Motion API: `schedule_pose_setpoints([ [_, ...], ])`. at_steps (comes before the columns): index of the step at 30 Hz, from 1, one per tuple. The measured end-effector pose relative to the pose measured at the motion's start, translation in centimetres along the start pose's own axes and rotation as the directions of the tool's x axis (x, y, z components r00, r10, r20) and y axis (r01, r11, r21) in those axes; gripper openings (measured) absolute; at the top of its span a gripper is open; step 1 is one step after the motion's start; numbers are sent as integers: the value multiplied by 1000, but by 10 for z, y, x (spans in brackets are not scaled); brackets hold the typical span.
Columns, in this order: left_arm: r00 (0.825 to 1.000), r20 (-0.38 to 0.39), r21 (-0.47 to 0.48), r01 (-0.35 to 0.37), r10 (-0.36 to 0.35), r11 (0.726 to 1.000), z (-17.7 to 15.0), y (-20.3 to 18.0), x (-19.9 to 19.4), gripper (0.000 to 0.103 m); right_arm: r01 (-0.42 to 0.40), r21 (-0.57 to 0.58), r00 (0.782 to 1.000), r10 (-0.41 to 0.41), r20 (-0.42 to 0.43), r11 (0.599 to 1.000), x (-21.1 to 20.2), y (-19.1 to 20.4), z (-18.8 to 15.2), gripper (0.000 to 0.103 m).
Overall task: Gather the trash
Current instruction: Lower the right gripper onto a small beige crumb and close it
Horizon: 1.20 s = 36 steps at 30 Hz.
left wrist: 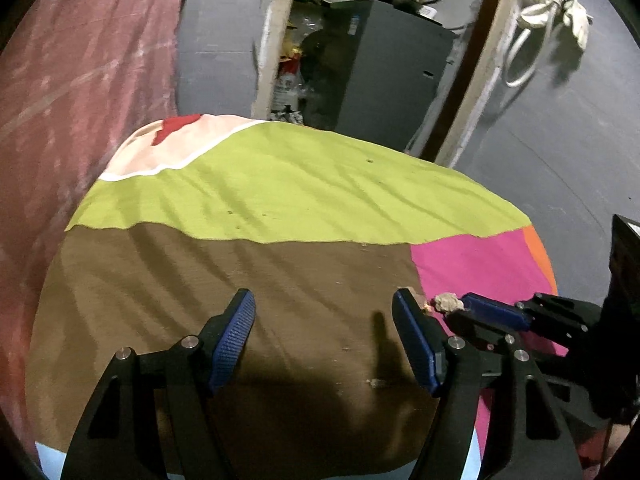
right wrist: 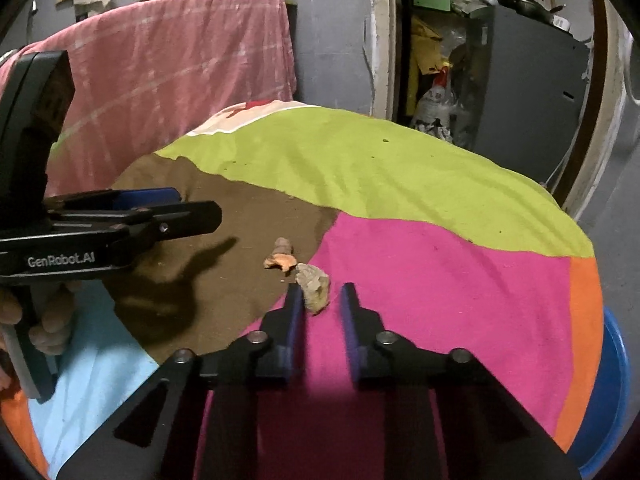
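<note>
A crumpled beige scrap of trash (right wrist: 314,286) lies on the pink patch of the multicoloured cloth (right wrist: 440,280). My right gripper (right wrist: 320,298) is open, its fingertips on either side of the scrap, the left pad (right wrist: 295,308) touching it. An orange-brown peel scrap (right wrist: 280,258) lies just beyond on the brown patch. My left gripper (left wrist: 324,308) is open and empty above the brown patch; in its view the beige scrap (left wrist: 448,303) shows at the right gripper's tips (left wrist: 484,312). The left gripper (right wrist: 168,208) also shows at the left of the right wrist view.
The cloth (left wrist: 280,184) covers a round table. A pink-draped piece of furniture (right wrist: 180,60) stands behind on the left. A doorway with a grey cabinet (right wrist: 528,92) and clutter is behind. A blue bin (right wrist: 608,380) sits low at the table's right edge.
</note>
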State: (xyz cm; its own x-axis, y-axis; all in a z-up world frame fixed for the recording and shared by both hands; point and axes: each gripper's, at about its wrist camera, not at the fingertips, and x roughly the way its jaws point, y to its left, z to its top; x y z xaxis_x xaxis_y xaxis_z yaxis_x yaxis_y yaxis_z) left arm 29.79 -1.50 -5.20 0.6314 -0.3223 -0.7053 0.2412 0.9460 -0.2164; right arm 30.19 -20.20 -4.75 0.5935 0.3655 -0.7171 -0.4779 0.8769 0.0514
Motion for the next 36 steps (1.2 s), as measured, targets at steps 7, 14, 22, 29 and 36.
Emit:
schedule_pose_setpoints([
  [7, 998, -48, 80, 47, -43, 996, 1, -20, 11, 58, 30, -2, 999, -30, 24, 1000, -1, -4, 0, 10],
  [14, 994, -79, 148, 80, -69, 986, 5, -41, 24, 58, 54, 39, 998, -55, 44, 998, -9, -24, -1, 9],
  [22, 991, -127, 216, 59, -32, 975, 7, -64, 49, 34, 54, 69, 996, -58, 66, 996, -18, -37, -5, 9],
  [29, 991, -128, 267, -3, 38, 964, 3, -75, 55, 15, 42, 91, 995, -50, 88, 995, -24, -42, -10, 9],
  [36, 995, -89, 255, -22, 46, 967, -1, -80, 48, 15, 22, 107, 991, -36, 131, 994, -38, -47, -17, 9],
])
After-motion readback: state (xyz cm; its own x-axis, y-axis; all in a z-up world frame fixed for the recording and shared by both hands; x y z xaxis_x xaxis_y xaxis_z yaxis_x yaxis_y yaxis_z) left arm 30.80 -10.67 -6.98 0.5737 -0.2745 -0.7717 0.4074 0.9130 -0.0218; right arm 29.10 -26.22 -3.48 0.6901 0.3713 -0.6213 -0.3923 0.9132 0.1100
